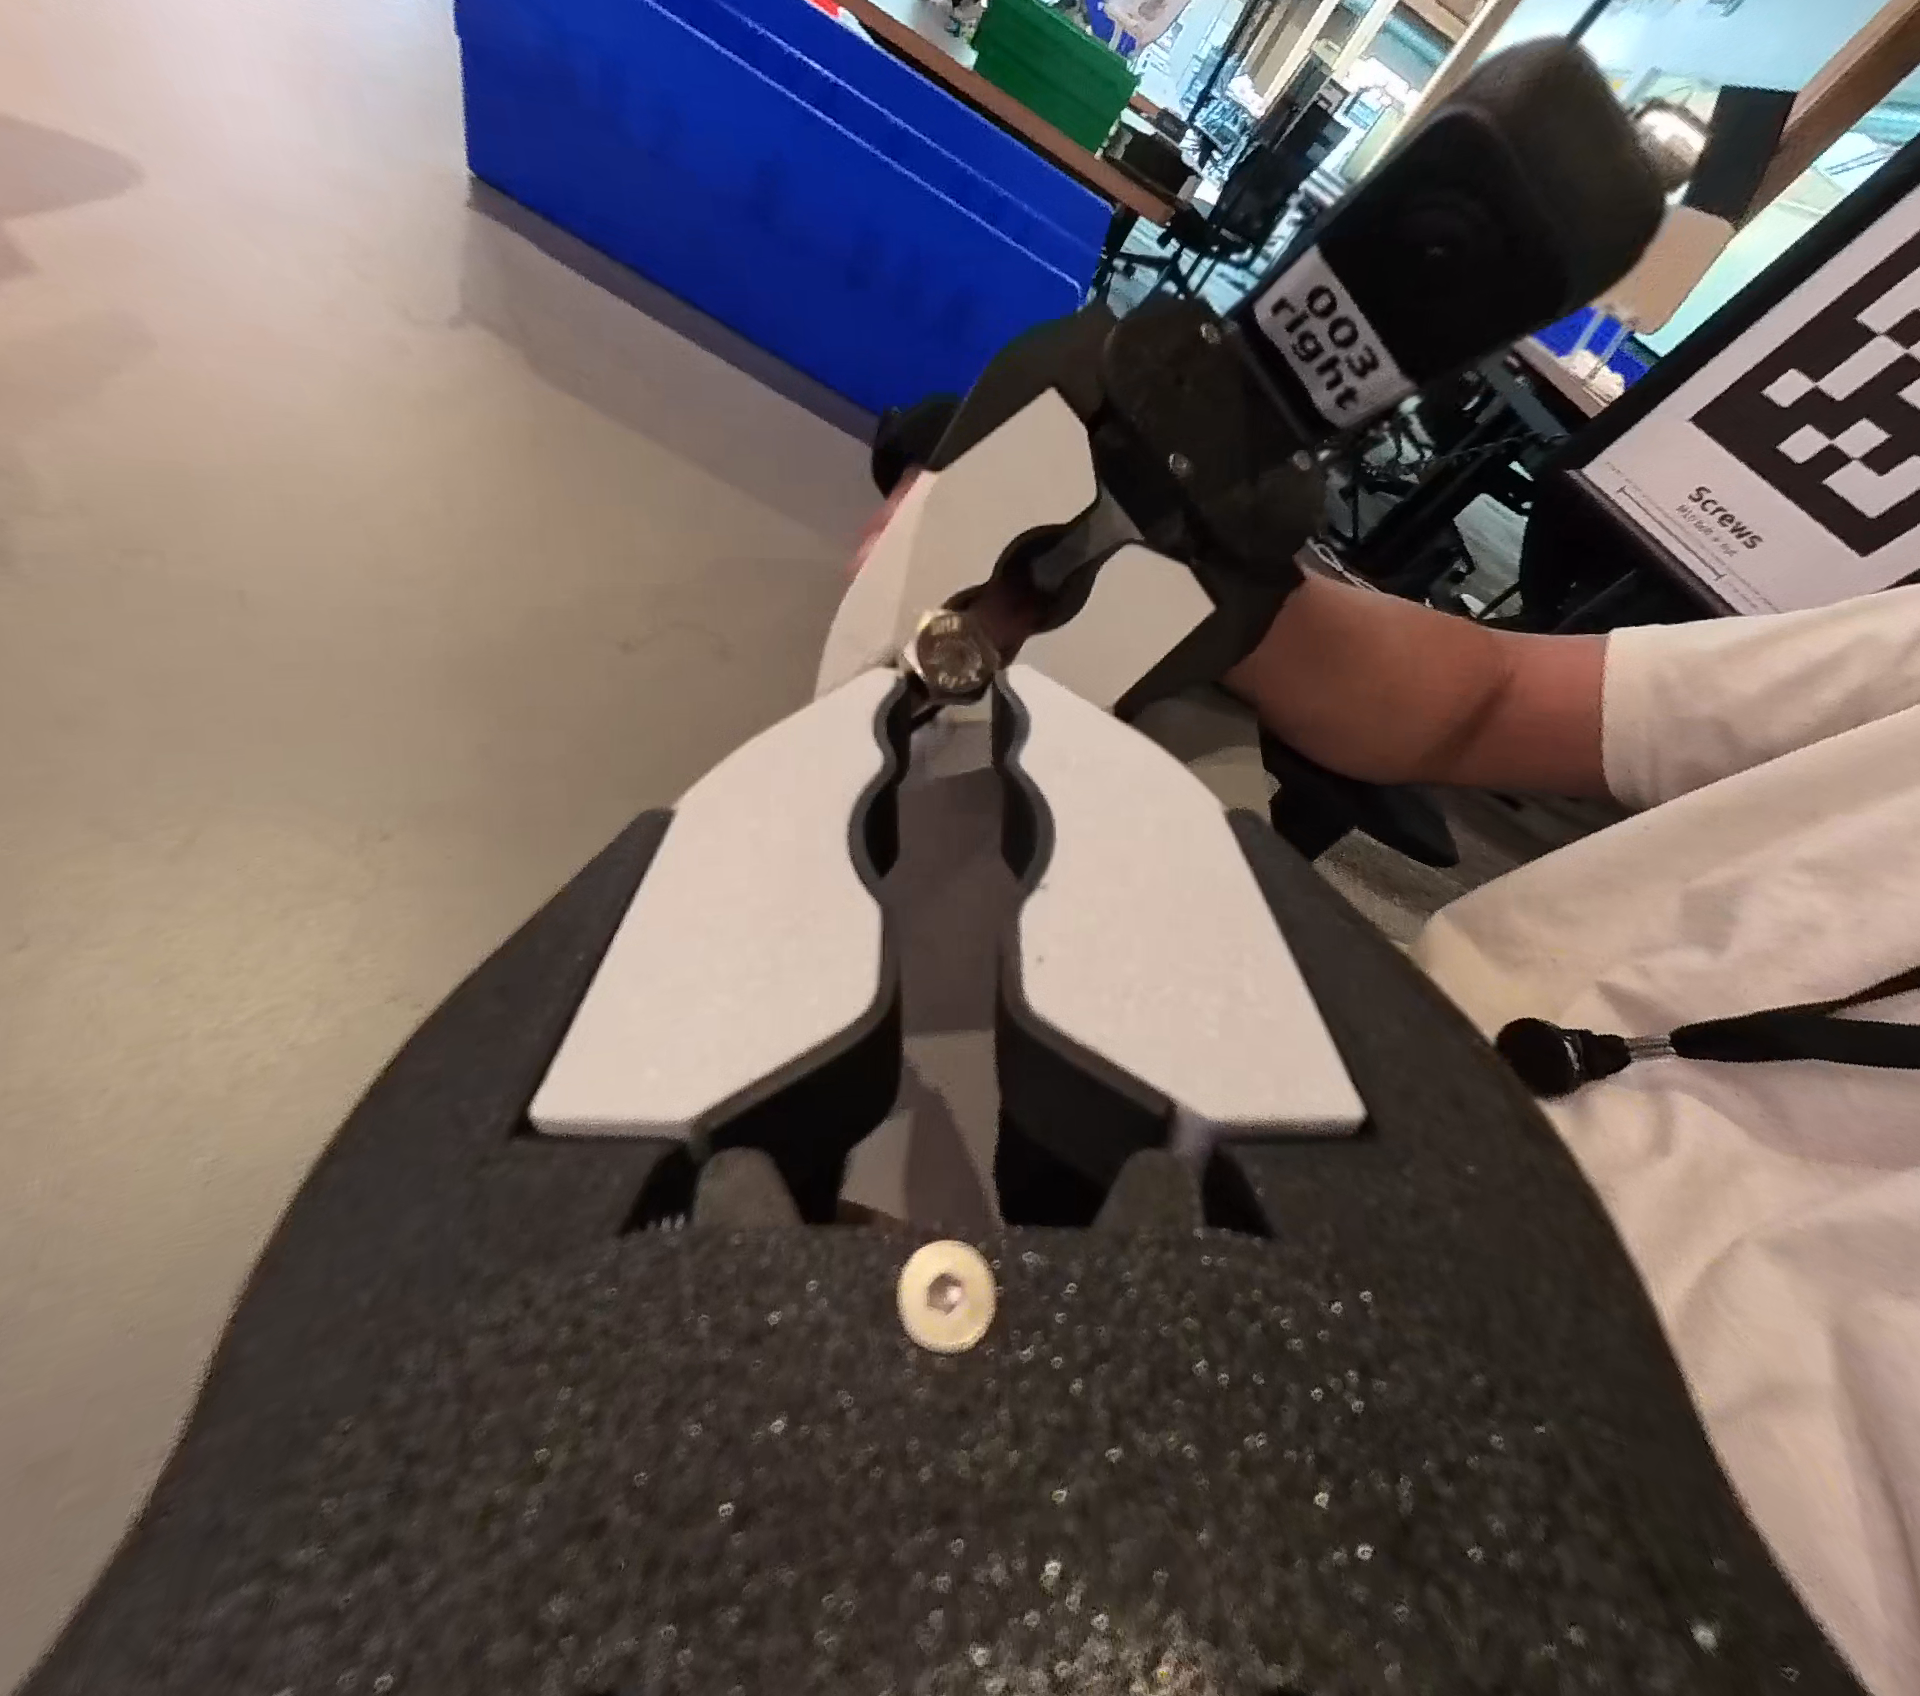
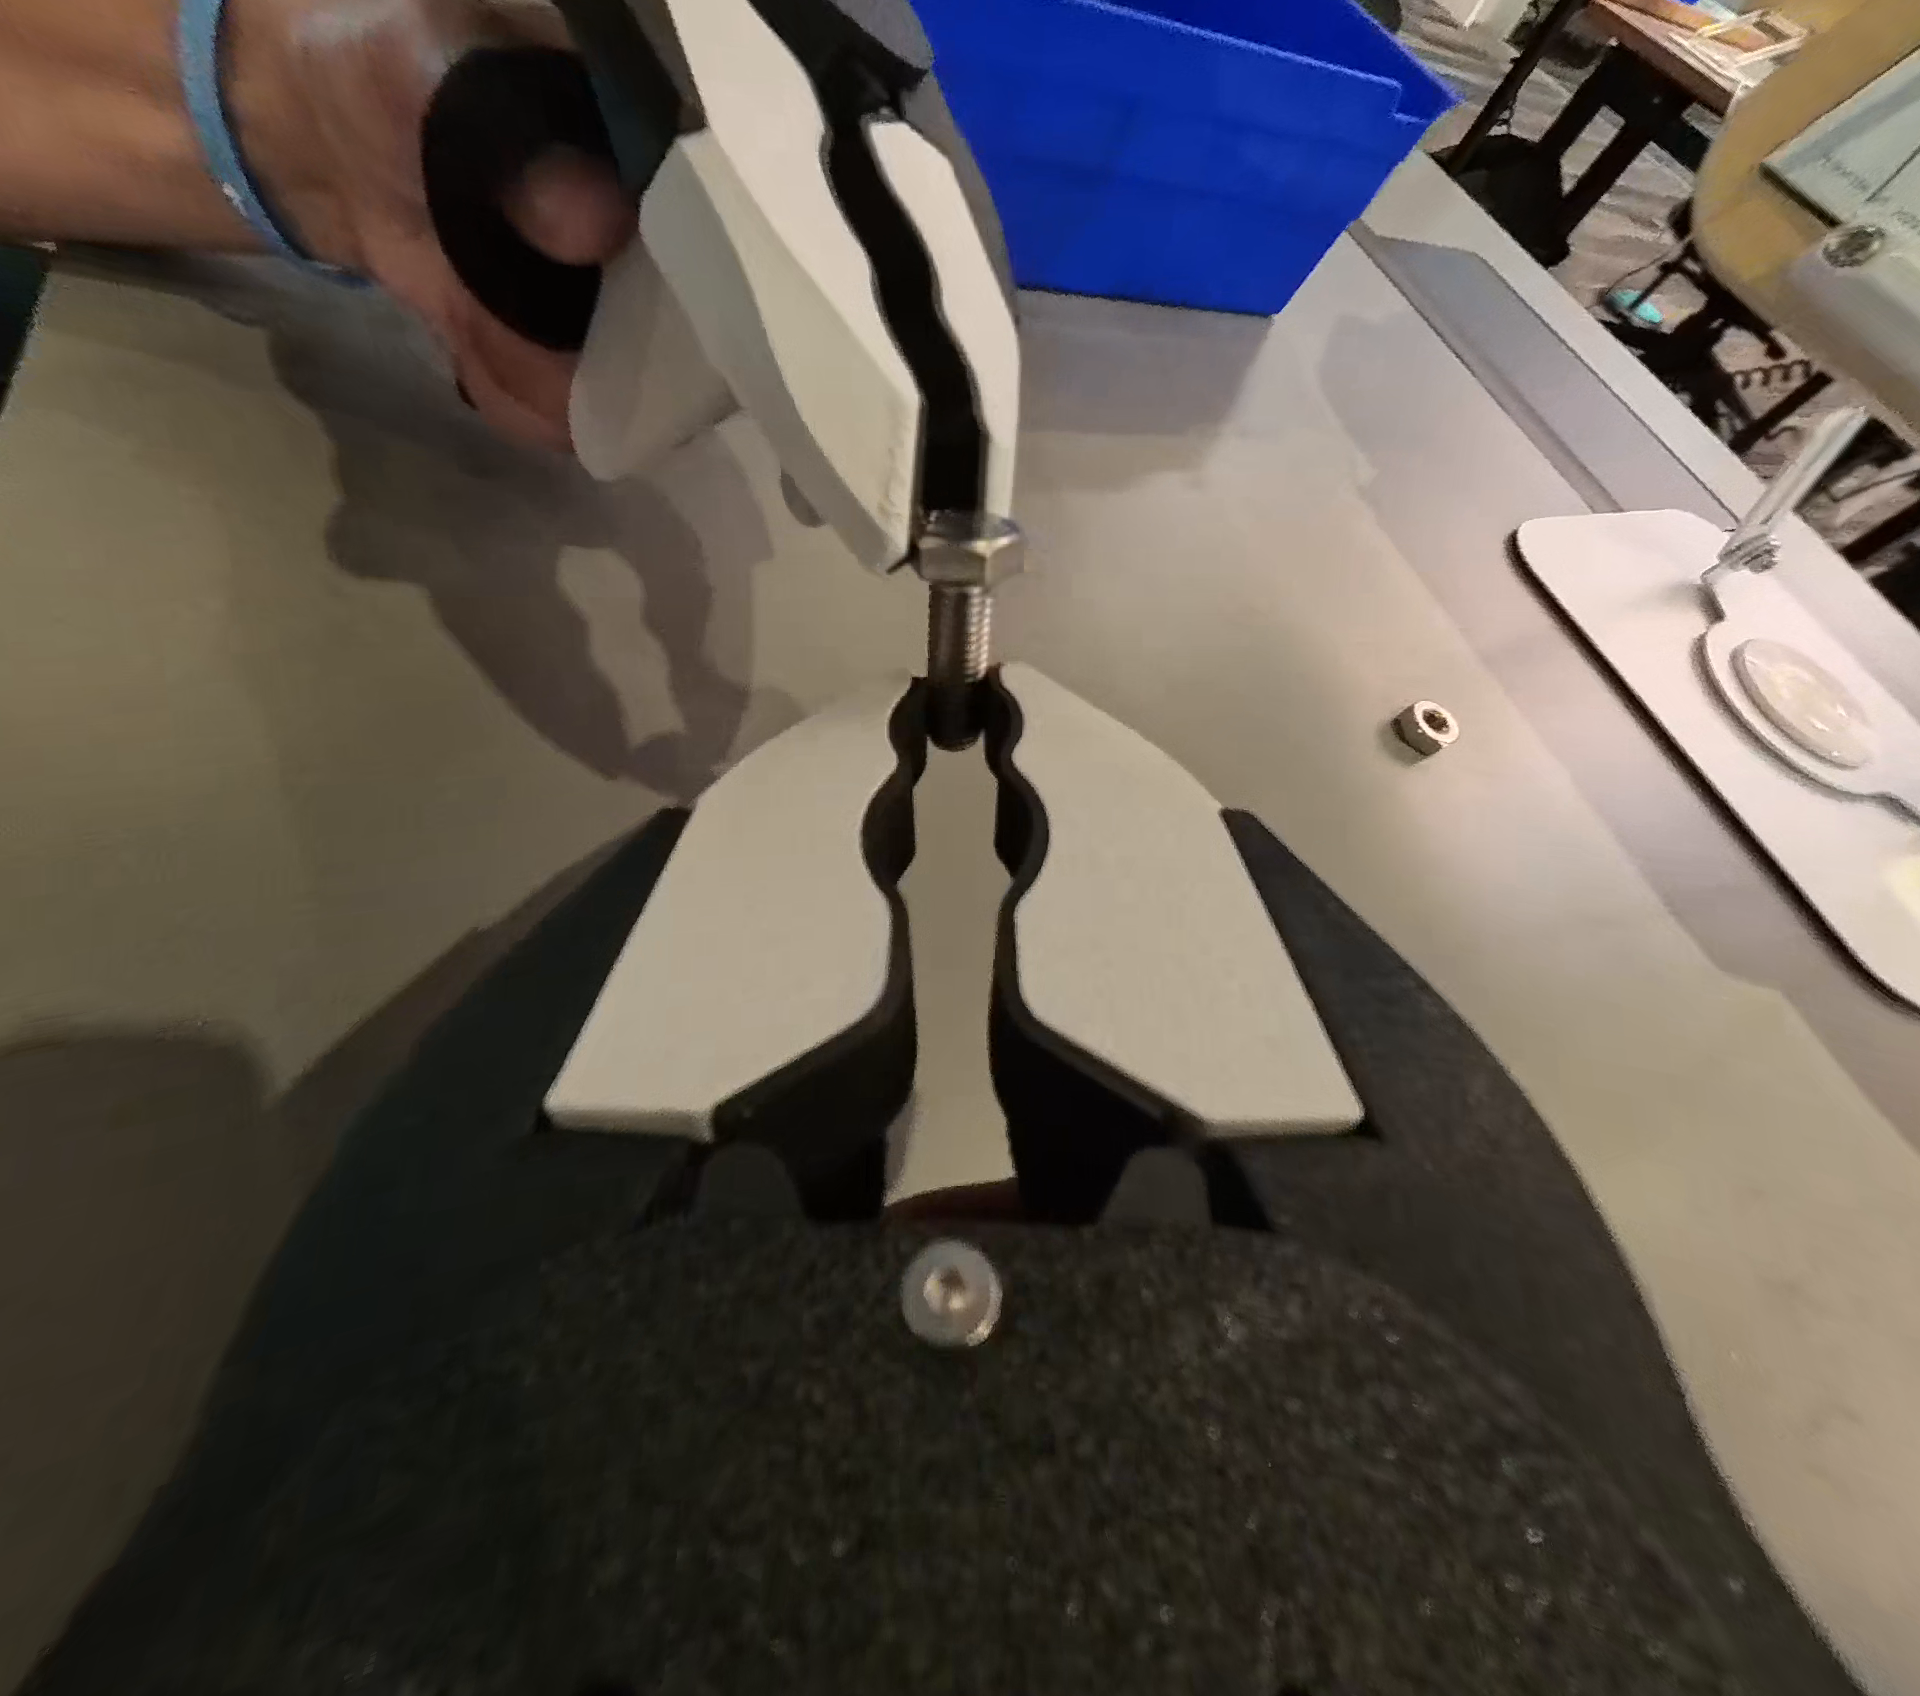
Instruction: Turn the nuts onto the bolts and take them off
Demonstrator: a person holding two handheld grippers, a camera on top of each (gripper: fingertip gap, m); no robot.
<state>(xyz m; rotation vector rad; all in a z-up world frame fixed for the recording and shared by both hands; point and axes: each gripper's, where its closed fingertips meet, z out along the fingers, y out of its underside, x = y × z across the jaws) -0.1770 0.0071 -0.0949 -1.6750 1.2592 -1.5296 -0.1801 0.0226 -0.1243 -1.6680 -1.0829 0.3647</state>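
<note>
**Two grippers, one bolt, mid-air over the table**

The right gripper (image 2: 961, 711) pinches the threaded end of a steel bolt (image 2: 954, 638) between its white, wavy-edged fingers (image 2: 1122, 898), clamped right at the tips. Up the shank, the left gripper (image 2: 961, 519) comes in from above and bites the sides of the hexagonal head end, where a nut (image 2: 964, 568) sits snug against the head (the seam between the two is hard to separate in this blur). From the left wrist view, the left gripper (image 1: 951, 690) shows the bolt head (image 1: 951, 654) end-on, shiny, stamped with marks too small to make out; the shank behind it is hidden, and the right gripper (image 1: 1023, 592) closes in from beyond.

Both tools have grainy black bodies with a round silver screw (image 2: 951, 1303) in the middle. A white sticker (image 1: 1330, 353) with printed characters sits on the right one's camera housing.

Out on the smooth grey table (image 2: 312, 659), a loose nut (image 2: 1423, 730) lies flat, well apart from the action. Beside it, a white plate (image 2: 1621, 597) with a metal stud is cut off by the frame edge. A glossy blue bin (image 2: 1143, 119) stands behind. A checkered marker card (image 1: 1829, 420) with small print shows at the right edge.
</note>
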